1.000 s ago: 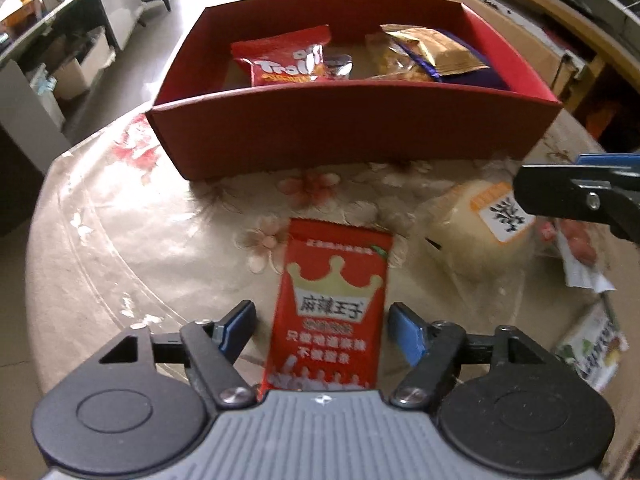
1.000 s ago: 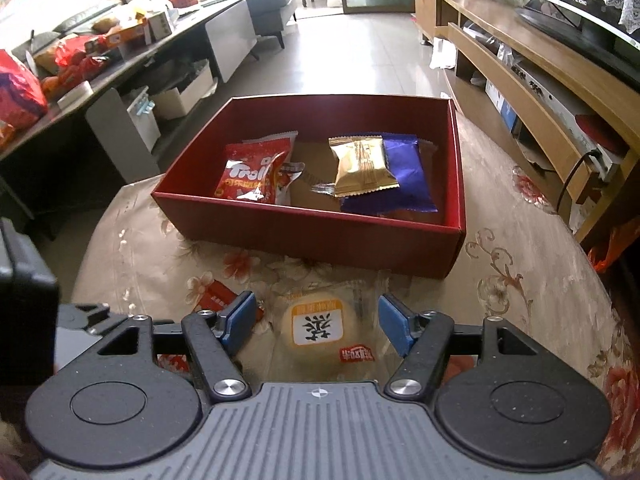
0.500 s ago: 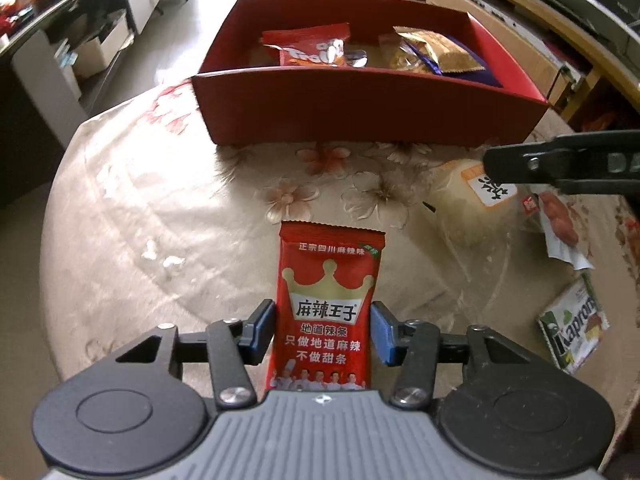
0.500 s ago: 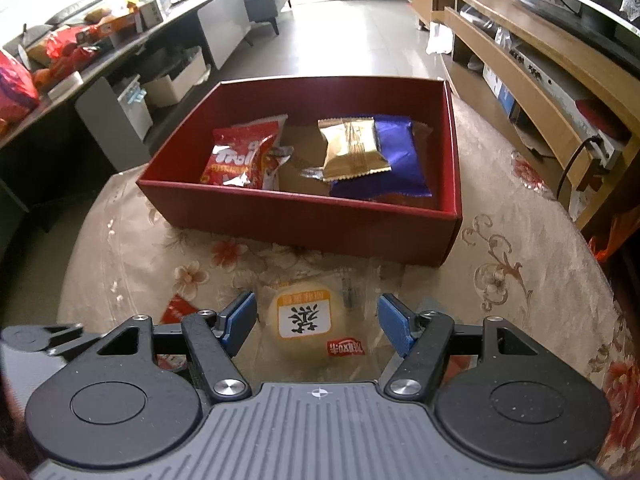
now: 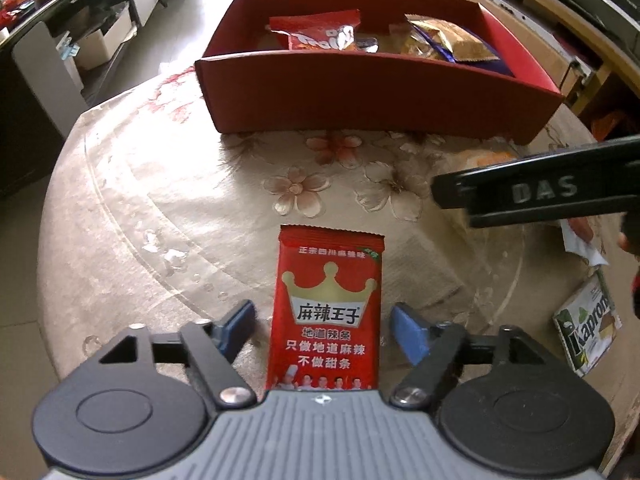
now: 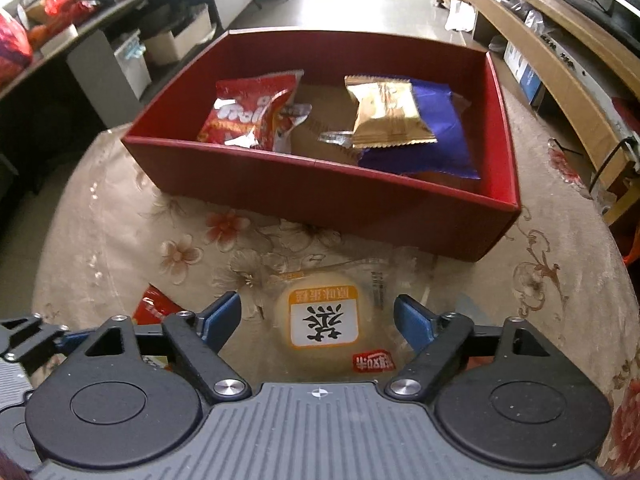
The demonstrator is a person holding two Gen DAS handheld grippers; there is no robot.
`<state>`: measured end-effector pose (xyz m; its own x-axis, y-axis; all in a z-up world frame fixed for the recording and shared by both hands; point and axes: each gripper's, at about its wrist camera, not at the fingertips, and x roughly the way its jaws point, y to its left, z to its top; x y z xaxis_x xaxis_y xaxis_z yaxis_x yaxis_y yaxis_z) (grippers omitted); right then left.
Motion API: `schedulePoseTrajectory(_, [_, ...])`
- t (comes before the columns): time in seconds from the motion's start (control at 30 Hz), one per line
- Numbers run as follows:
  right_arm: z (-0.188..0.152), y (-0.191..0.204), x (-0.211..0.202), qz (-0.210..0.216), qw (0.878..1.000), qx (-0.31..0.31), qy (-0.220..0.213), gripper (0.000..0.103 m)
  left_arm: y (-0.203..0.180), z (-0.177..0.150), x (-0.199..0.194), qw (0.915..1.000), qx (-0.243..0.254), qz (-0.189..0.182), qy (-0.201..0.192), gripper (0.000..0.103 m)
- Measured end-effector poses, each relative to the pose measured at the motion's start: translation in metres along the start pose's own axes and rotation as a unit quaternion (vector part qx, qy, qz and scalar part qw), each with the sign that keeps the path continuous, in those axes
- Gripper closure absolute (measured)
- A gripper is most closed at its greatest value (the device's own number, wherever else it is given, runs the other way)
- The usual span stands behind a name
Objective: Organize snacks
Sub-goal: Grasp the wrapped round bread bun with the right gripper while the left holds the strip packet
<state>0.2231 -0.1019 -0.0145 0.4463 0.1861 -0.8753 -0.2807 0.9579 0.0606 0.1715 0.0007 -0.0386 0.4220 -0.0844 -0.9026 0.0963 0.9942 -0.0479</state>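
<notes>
Left wrist view: left gripper (image 5: 324,326) spread apart, red spicy-strip packet (image 5: 326,312) lying flat between the fingers, untouched. Right gripper (image 6: 318,320) also spread wide, straddling the wrapped round cake (image 6: 326,326) on the floral tablecloth (image 6: 120,220). Beyond both, red box (image 6: 320,184) holds a red Trolli bag (image 6: 250,114), gold packet (image 6: 386,114) lying on a blue packet (image 6: 436,136). Kapron pack (image 5: 588,336) lies off right.

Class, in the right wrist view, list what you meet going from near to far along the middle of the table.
Right hand-held gripper → wrapped round cake → flowered tablecloth → red box near wall → gold packet inside it.
</notes>
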Motion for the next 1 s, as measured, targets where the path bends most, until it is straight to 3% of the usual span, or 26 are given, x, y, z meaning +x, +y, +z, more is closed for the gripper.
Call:
schedulePoseTrajectory(0.1, [-0.001, 0.005, 0.008, -0.01, 1.0, -0.017, 0.007, 0.007, -0.007, -0.001, 0.003, 0.9998, 0.017, 0.013, -0.002, 0.017])
schedulePoseTrajectory(0.27, [-0.002, 0.009, 0.017, -0.034, 0.998, -0.042, 0.015, 0.007, 0.0, -0.001, 0.002, 0.9999, 0.008, 0.006, 0.001, 0.017])
schedulePoseTrajectory(0.6, [0.009, -0.008, -0.004, 0.022, 1.0, -0.011, 0.001, 0.007, 0.002, 0.0, 0.002, 1.0, 0.005, 0.005, 0.004, 0.017])
schedulePoseTrajectory(0.9, [0.006, 0.01, 0.019, -0.01, 0.998, -0.051, 0.02, 0.009, -0.004, -0.001, 0.005, 0.9996, 0.023, 0.014, 0.001, 0.012])
schedulePoseTrajectory(1.0, [0.003, 0.013, 0.026, -0.039, 0.997, -0.061, 0.02, 0.019, -0.002, -0.003, 0.002, 0.9997, 0.018, 0.013, -0.005, 0.019])
